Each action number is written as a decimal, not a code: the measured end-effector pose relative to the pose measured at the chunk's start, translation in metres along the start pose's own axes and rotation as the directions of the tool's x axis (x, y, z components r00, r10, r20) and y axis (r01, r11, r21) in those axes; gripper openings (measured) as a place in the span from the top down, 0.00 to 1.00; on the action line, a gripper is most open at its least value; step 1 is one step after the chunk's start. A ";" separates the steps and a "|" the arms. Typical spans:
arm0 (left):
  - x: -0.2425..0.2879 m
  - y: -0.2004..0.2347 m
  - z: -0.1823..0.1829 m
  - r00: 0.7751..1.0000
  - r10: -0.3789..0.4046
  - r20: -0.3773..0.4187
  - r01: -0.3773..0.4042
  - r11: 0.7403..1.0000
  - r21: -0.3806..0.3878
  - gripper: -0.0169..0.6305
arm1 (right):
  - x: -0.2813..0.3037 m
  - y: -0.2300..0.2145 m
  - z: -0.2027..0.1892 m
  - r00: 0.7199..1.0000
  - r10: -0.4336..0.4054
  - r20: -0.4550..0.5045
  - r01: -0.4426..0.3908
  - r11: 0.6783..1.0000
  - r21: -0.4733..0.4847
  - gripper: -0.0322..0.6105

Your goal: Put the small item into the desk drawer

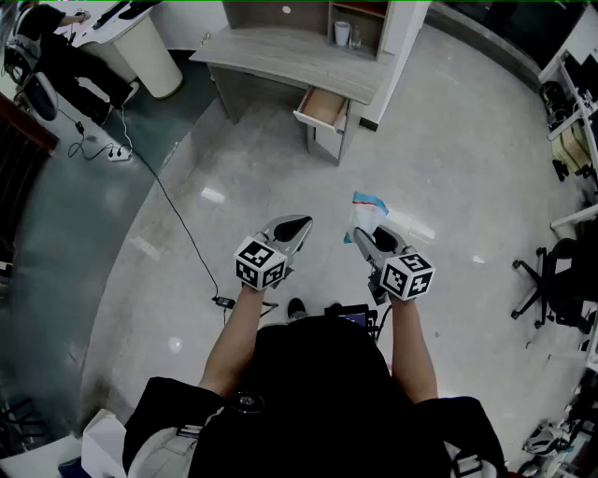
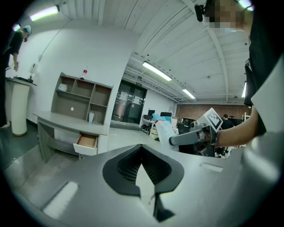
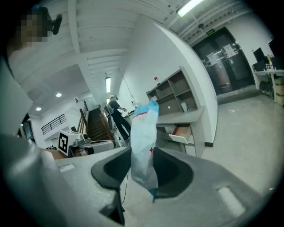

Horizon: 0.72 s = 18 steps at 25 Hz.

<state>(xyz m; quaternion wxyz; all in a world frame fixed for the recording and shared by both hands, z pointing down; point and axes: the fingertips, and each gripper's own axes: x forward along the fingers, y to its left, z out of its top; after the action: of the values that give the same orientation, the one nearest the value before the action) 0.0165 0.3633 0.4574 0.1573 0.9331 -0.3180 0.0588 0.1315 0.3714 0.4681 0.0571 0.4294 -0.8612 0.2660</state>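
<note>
A grey desk (image 1: 280, 58) stands at the far side of the glossy floor, its wooden drawer (image 1: 323, 108) pulled open and showing nothing inside from here. My right gripper (image 1: 361, 234) is shut on a small white and blue packet (image 1: 367, 211), which sticks up between its pads (image 3: 144, 133). The open drawer (image 3: 182, 131) lies well beyond it. My left gripper (image 1: 303, 223) is held beside it at the same height, jaws shut with nothing in them (image 2: 142, 148). From the left gripper view the packet (image 2: 163, 132) and the drawer (image 2: 87, 141) both show.
A shelf unit (image 1: 360, 23) with a cup sits on the desk's right end. A black cable and power strip (image 1: 120, 152) run over the floor at the left. A white round stand (image 1: 149, 49) is at the back left, and office chairs (image 1: 551, 280) at the right.
</note>
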 end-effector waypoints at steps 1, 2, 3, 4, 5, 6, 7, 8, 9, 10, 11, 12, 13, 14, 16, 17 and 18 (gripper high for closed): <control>0.001 0.000 0.001 1.000 0.000 0.006 0.000 1.000 0.000 0.98 | 0.000 0.000 0.000 1.000 0.001 0.000 -0.001 1.000 -0.002 0.71; 0.001 0.000 0.001 1.000 0.001 0.012 -0.001 1.000 0.000 0.98 | 0.000 0.000 0.001 1.000 0.002 -0.001 -0.002 1.000 -0.004 0.71; 0.001 -0.001 0.002 1.000 0.001 0.017 -0.001 1.000 -0.001 0.98 | 0.000 0.000 0.001 1.000 0.004 -0.001 -0.004 1.000 -0.006 0.71; 0.002 -0.001 0.003 1.000 0.000 0.023 0.000 1.000 -0.002 0.98 | 0.000 0.000 0.001 1.000 0.005 -0.001 -0.005 1.000 -0.008 0.71; 0.002 -0.001 0.004 1.000 -0.001 0.029 0.001 1.000 -0.003 0.98 | 0.000 0.000 0.002 1.000 0.007 -0.001 -0.007 1.000 -0.010 0.71; 0.002 -0.002 0.006 0.999 -0.002 0.034 0.002 1.000 -0.004 0.98 | 0.000 0.000 0.002 1.000 0.009 -0.001 -0.009 1.000 -0.011 0.71; 0.002 -0.002 0.007 0.999 -0.003 0.036 0.003 1.000 -0.004 0.98 | 0.000 0.000 0.003 1.000 0.012 -0.002 -0.012 1.000 -0.013 0.71; 0.003 -0.002 0.007 0.999 -0.002 0.038 0.002 1.000 -0.005 0.98 | 0.001 0.000 0.003 1.000 0.014 -0.003 -0.014 1.000 -0.013 0.71; 0.003 -0.002 0.007 0.999 0.000 0.038 0.001 1.000 -0.007 0.99 | 0.001 0.000 0.003 1.000 0.017 -0.004 -0.017 1.000 -0.013 0.71; 0.003 -0.002 0.006 0.999 0.001 0.039 -0.001 1.000 -0.011 0.98 | 0.001 0.000 0.003 1.000 0.019 -0.004 -0.019 1.000 -0.013 0.71; 0.003 -0.002 0.006 0.999 0.003 0.039 -0.003 1.000 -0.015 0.98 | 0.001 0.000 0.003 1.000 0.021 -0.003 -0.021 1.000 -0.011 0.71; 0.003 -0.001 0.005 0.999 0.005 0.040 -0.004 1.000 -0.018 0.98 | 0.001 0.000 0.003 1.000 0.023 -0.002 -0.023 1.000 -0.008 0.71; 0.002 -0.001 0.005 0.999 0.007 0.040 -0.006 1.000 -0.021 0.98 | 0.001 0.000 0.002 1.000 0.026 -0.001 -0.026 1.000 -0.005 0.71; 0.002 -0.001 0.004 0.999 0.009 0.040 -0.009 1.000 -0.023 0.98 | 0.001 -0.001 0.002 1.000 0.029 0.000 -0.029 1.000 -0.001 0.71; 0.002 0.000 0.002 0.999 0.014 0.035 -0.014 1.000 -0.024 0.97 | 0.001 -0.002 0.003 0.999 0.036 0.001 -0.036 0.999 0.005 0.71; 0.002 0.000 0.002 0.999 0.017 0.031 -0.016 1.000 -0.024 0.97 | 0.002 -0.002 0.003 0.999 0.040 0.001 -0.040 0.999 0.007 0.71; 0.002 0.001 0.001 0.999 0.018 0.026 -0.017 1.000 -0.024 0.97 | 0.002 -0.002 0.003 0.999 0.043 0.001 -0.043 0.999 0.009 0.71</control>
<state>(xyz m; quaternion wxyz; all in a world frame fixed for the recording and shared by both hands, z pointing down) 0.0178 0.3611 0.4567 0.1635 0.9291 -0.3289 0.0442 0.1324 0.3675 0.4675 0.0492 0.4112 -0.8690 0.2708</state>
